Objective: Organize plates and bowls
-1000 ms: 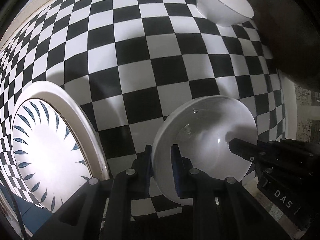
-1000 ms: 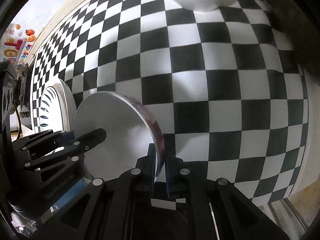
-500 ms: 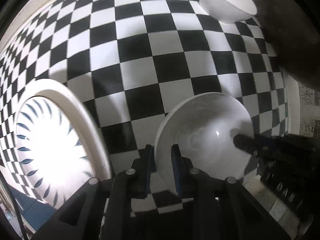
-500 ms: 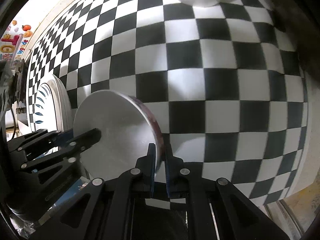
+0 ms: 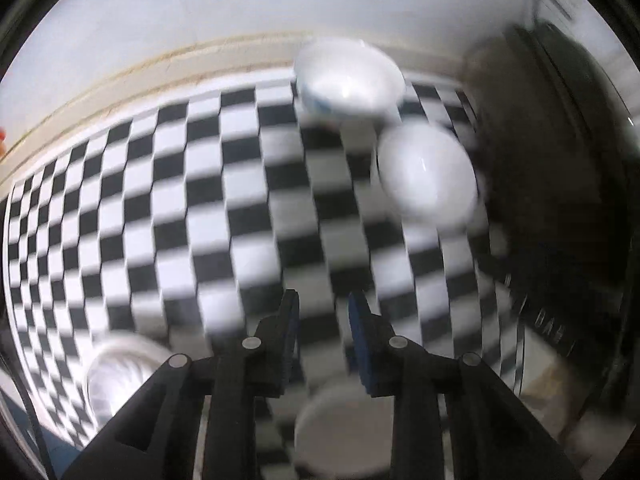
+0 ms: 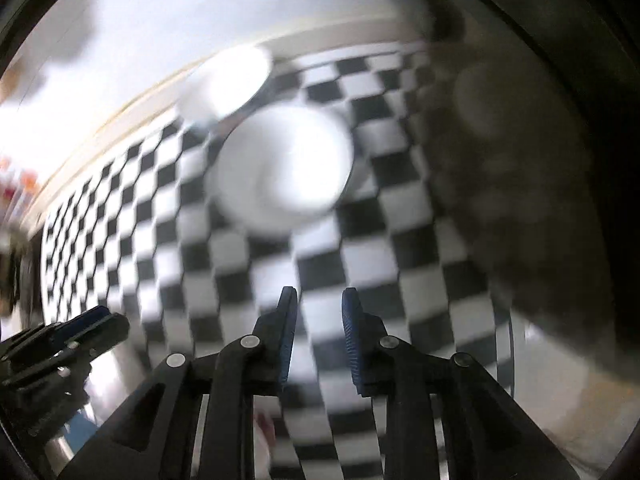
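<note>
Both claws are empty and their jaws are opening: the left claw (image 5: pixel 323 322) and the right claw (image 6: pixel 319 320) each show only checkered cloth in the gap between the blue pads, and no dish is pinched.

Below the left claw, a white bowl (image 5: pixel 340 432) rests on the bench, partly hidden behind the black fingers and cut off by the lower edge. To its left lies a white plate (image 5: pixel 116 372) with faint dark marks, very blurred. Farther away, two more white bowls stand near each other at the far side of the bench: one bowl (image 5: pixel 426 176) nearer, and another bowl with a blue mark (image 5: pixel 348 80) by the far edge, close to the pale wall.

In the right wrist view the same two far bowls appear as bright smeared shapes. The left claw shows at the lower left there.

The black and white checkered cloth (image 5: pixel 200 220) covers the bench. A dark large shape on the right side is too blurred to tell what it is.
</note>
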